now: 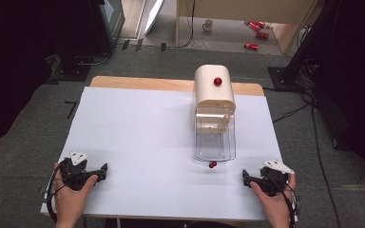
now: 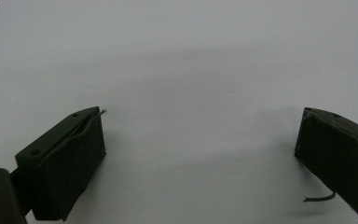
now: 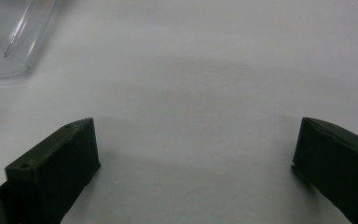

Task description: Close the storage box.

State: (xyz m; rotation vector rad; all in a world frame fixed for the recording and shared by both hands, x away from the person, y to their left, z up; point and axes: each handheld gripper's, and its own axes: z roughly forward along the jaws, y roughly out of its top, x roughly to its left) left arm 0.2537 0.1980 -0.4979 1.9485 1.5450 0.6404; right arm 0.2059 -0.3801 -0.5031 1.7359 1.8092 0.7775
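Both grippers were seen resting low on the white table (image 1: 138,123), near its front edge and well apart from each other. The left gripper (image 1: 105,169) was held in one hand with its jaws spread wide; in the left gripper view nothing but bare table surface lay between them. The right gripper (image 1: 244,176) was likewise held with its jaws wide apart and nothing between them, as the right gripper view showed.

The things nearest the work were found ahead of the right gripper and a little to its left: a clear plastic drawer (image 1: 214,138), drawn out toward the person from a cream-coloured rounded box (image 1: 213,88) bearing a red knob (image 1: 217,81). A corner of the drawer (image 3: 9,37) was caught at the upper left of the right gripper view, near but not touching that gripper. A small red piece (image 1: 212,164), seemingly the drawer's own knob, was seen at the drawer's near edge; whether it was attached or lying loose could not be told. The drawer looked empty, though its clear walls made this uncertain.

It was judged that no handling had yet begun: nothing was gripped or touched. The drawer stood open, so a reach by the right gripper, followed by pushing it shut or working on the box, was judged to remain.
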